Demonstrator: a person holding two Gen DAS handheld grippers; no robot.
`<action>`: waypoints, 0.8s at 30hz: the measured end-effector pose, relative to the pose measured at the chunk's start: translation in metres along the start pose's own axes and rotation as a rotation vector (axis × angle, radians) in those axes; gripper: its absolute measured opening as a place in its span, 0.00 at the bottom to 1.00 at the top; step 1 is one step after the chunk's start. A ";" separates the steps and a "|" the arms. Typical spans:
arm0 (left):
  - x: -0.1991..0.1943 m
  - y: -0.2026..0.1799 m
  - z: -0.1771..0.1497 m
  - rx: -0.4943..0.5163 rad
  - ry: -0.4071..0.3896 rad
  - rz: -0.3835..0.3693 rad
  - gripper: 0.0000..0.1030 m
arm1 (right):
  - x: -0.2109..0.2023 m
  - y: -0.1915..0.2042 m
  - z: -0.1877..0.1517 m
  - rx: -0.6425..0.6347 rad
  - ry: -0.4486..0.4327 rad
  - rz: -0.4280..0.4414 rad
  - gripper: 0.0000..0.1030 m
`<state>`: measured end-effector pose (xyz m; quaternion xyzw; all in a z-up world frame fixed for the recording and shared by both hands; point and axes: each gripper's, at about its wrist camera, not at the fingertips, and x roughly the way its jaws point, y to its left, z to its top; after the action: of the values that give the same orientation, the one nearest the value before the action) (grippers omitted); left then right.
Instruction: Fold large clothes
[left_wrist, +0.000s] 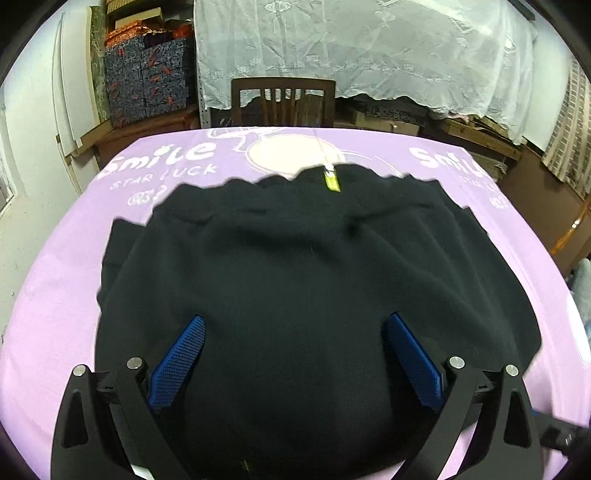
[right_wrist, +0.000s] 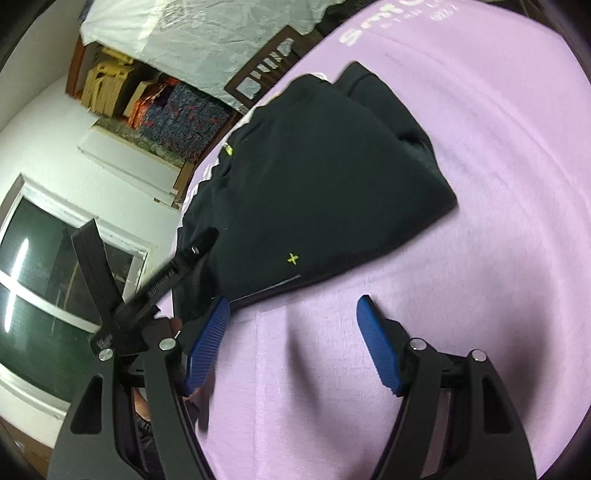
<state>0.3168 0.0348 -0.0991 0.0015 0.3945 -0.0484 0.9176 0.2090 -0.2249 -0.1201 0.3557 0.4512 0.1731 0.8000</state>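
My left gripper (left_wrist: 295, 350) hovers over the near part of the dark sweater (left_wrist: 295, 266), jaws spread wide and holding nothing. The sweater lies partly folded on the purple cloth (left_wrist: 66, 280) covering the counter, its yellow tag (left_wrist: 331, 181) at the far edge. It looks soft, thick and floppy (knit that will sag and drag rather than slide), so I judge a pinch at a doubled edge or corner holds best. My right gripper (right_wrist: 291, 325) hangs above bare cloth just beside the sweater's near hem, jaws released too.
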 end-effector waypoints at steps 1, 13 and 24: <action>0.003 0.001 0.005 -0.004 0.001 0.017 0.95 | -0.002 -0.002 0.000 0.019 -0.011 -0.003 0.68; 0.035 0.012 0.015 -0.027 0.032 0.043 0.97 | -0.004 -0.019 0.028 0.213 -0.214 -0.096 0.68; 0.012 0.024 0.025 -0.116 0.019 -0.121 0.94 | 0.023 -0.008 0.052 0.170 -0.303 -0.157 0.68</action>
<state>0.3455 0.0562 -0.0916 -0.0752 0.4046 -0.0805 0.9078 0.2646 -0.2381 -0.1214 0.4077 0.3652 0.0157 0.8368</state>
